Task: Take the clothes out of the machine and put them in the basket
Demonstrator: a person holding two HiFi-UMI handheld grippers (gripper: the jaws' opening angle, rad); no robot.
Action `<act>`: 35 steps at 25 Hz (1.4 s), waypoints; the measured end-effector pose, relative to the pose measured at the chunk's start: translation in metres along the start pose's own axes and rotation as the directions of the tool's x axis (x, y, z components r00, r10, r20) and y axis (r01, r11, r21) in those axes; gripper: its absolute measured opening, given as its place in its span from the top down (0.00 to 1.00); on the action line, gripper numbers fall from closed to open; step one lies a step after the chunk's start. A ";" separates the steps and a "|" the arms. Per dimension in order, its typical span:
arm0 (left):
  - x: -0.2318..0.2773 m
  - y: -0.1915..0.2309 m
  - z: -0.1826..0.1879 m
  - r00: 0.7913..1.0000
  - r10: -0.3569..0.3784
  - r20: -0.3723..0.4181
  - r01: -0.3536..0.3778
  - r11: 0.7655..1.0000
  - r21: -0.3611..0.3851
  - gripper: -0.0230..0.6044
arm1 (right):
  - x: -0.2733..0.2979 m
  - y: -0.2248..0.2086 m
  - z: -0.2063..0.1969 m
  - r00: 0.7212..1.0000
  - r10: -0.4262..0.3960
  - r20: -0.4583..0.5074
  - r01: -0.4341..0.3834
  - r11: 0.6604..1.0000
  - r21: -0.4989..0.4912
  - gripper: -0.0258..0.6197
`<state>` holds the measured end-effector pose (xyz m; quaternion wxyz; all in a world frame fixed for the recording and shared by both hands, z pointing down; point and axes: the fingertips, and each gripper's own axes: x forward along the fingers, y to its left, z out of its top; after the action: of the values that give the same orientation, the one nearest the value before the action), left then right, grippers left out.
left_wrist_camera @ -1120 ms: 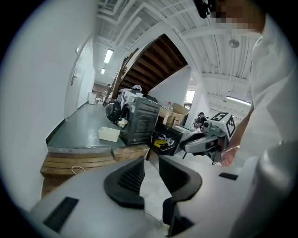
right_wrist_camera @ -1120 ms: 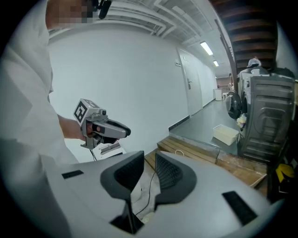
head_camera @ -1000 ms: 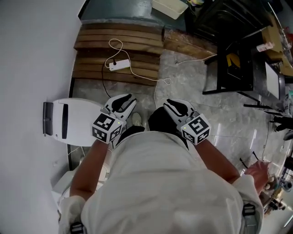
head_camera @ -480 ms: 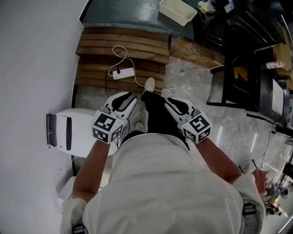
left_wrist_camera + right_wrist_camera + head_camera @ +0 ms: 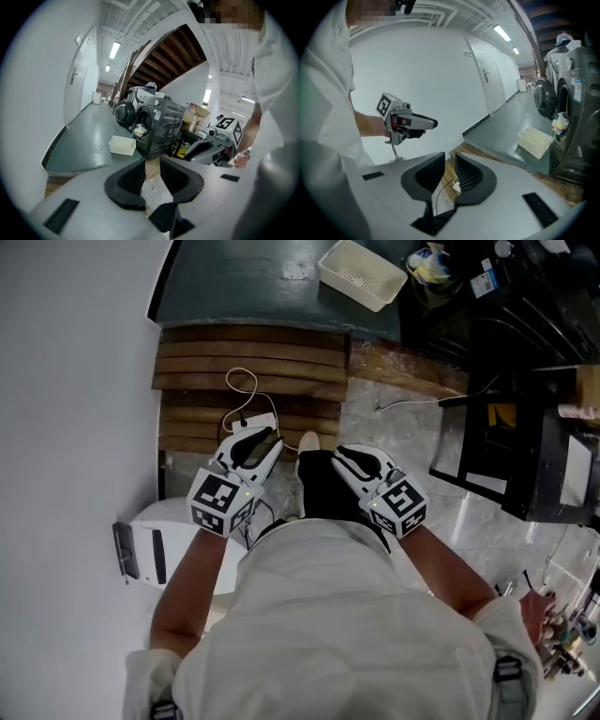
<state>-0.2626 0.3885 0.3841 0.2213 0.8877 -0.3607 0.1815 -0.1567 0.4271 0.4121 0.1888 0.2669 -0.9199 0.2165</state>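
The dark front-loading machine (image 5: 157, 126) stands far ahead with its door open and pale clothes (image 5: 139, 131) at the opening. The same machine (image 5: 576, 103) and clothes (image 5: 559, 123) show at the right gripper view's right edge. A white basket (image 5: 362, 274) sits on the grey floor before it, also seen as the basket (image 5: 122, 145) and the basket (image 5: 536, 142). My left gripper (image 5: 258, 439) and right gripper (image 5: 349, 457) are held side by side in front of the person's body. Both stand slightly open with nothing between the pads, left gripper (image 5: 152, 165) and right gripper (image 5: 450, 165).
Wooden slats (image 5: 248, 367) cross the floor ahead, with a white power strip and cord (image 5: 251, 421) on them. A white appliance (image 5: 178, 540) lies by the wall at the left. Dark shelving (image 5: 525, 437) stands at the right. The person's shoe (image 5: 308, 441) shows between the grippers.
The person has walked forward: slats, power strip and basket have slid down the head view and come nearer. Both grippers keep the same pose and jaw gap.
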 end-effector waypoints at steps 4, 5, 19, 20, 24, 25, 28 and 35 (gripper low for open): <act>0.045 0.024 0.073 1.000 -0.017 -0.009 0.017 0.999 0.030 0.81 | 0.004 -0.059 0.056 1.000 -0.020 0.020 0.020 1.000 -0.004 0.87; 0.054 0.029 0.091 1.000 -0.023 -0.006 0.023 0.999 0.040 0.81 | 0.004 -0.073 0.069 0.999 -0.029 0.028 0.029 1.000 0.000 0.87; 0.135 0.078 0.240 0.985 -0.171 -0.011 0.170 0.972 0.161 0.79 | 0.023 -0.154 0.172 0.986 -0.144 0.082 0.139 0.988 0.067 0.87; 0.145 0.084 0.246 0.982 -0.187 -0.018 0.187 0.969 0.164 0.79 | 0.026 -0.162 0.176 0.985 -0.155 0.080 0.149 0.986 0.078 0.87; 0.186 0.116 0.270 0.965 -0.259 -0.045 0.263 0.950 0.170 0.78 | 0.046 -0.197 0.196 0.974 -0.216 0.066 0.208 0.971 0.119 0.87; 0.194 0.126 0.277 0.960 -0.277 -0.052 0.281 0.944 0.170 0.77 | 0.053 -0.206 0.204 0.970 -0.235 0.062 0.225 0.966 0.131 0.87; 0.214 0.159 0.300 0.939 -0.333 -0.081 0.342 0.922 0.181 0.77 | 0.077 -0.228 0.231 0.956 -0.289 0.051 0.277 0.946 0.166 0.87; 0.256 0.232 0.364 0.879 -0.449 -0.161 0.476 0.848 0.234 0.76 | 0.129 -0.286 0.307 0.908 -0.417 0.034 0.397 0.885 0.243 0.87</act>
<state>-0.1980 -0.0944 0.2637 0.1546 0.9597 -0.0969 0.2138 -0.1651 0.0029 0.3008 0.1585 0.4829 -0.8192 0.2657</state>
